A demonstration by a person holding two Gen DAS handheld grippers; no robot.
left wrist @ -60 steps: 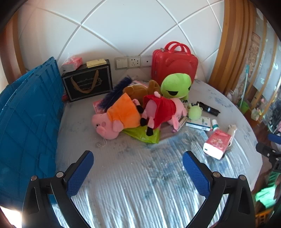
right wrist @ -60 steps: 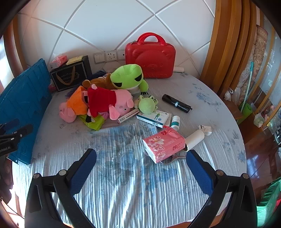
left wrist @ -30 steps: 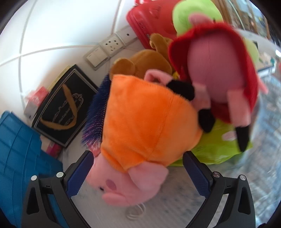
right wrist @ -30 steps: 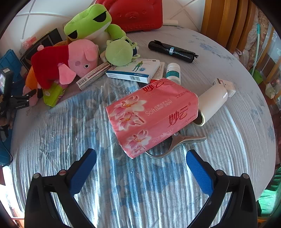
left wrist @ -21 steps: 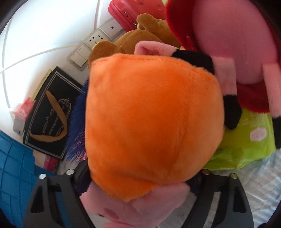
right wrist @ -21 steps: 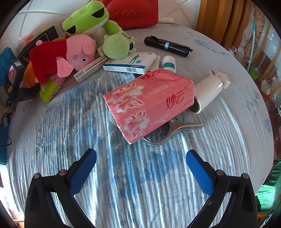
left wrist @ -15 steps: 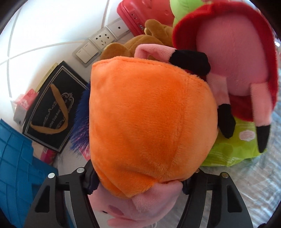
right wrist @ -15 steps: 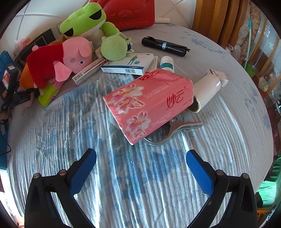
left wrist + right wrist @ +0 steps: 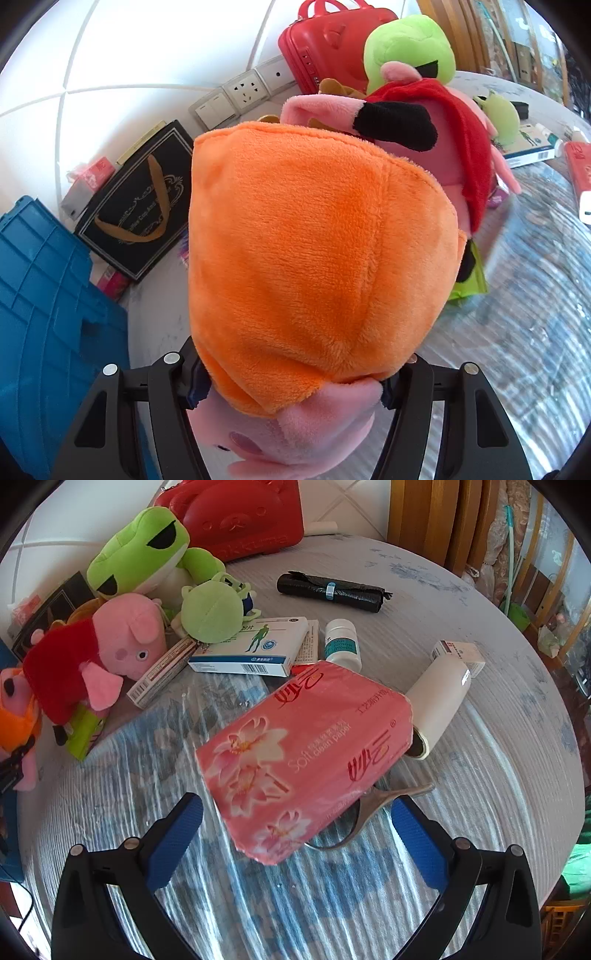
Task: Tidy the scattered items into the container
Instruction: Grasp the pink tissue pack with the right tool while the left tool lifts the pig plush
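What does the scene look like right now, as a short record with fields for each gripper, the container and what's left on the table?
left gripper: shut on the orange-dressed pig plush
right gripper: open, around the near end of the pink tissue pack
container: blue crate, at the left
still on table: red-dressed pig plush, green frog plush, medicine box, white bottle, black bag roll
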